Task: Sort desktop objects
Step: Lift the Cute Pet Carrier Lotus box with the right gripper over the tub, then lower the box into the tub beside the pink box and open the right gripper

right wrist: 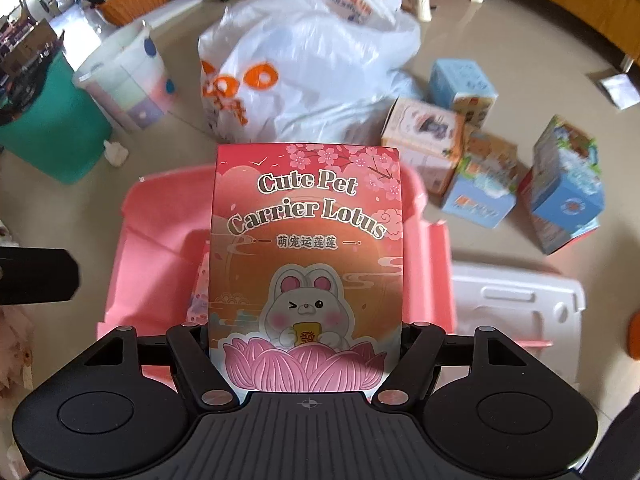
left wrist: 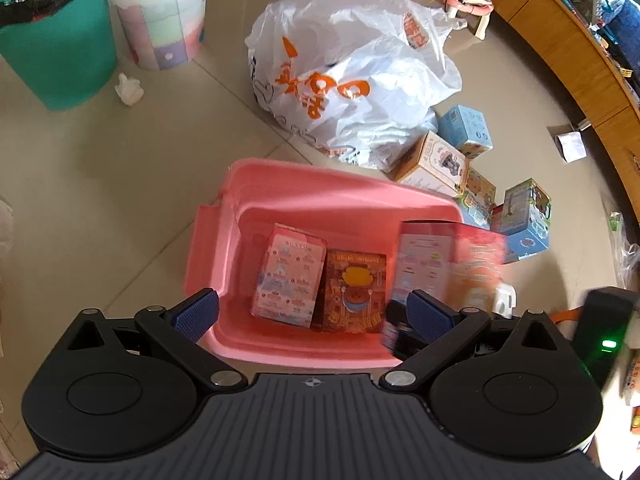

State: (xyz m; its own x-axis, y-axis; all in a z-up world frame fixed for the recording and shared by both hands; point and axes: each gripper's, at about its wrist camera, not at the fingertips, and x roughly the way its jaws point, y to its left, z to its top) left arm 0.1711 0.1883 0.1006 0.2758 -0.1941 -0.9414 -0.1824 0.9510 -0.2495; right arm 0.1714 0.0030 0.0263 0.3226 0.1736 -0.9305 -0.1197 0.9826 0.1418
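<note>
A pink bin [left wrist: 280, 196] stands on the floor below my left gripper [left wrist: 314, 312], which is open and empty above it. Inside lie a pale pink toy box [left wrist: 288, 276] and an orange-red toy box [left wrist: 352, 292]. My right gripper [right wrist: 306, 332] is shut on a red "Cute Pet Carrier Lotus" box [right wrist: 308, 248], held upright over the pink bin [right wrist: 156, 256]. The same box shows blurred at the bin's right side in the left wrist view [left wrist: 444, 264].
Several toy boxes [right wrist: 480, 160] lie on the floor right of the bin. A white plastic bag [left wrist: 352, 80] sits behind it. A white lid [right wrist: 516, 304] lies at the right. A teal bucket [left wrist: 52, 40] and a white pail [left wrist: 160, 16] stand far left.
</note>
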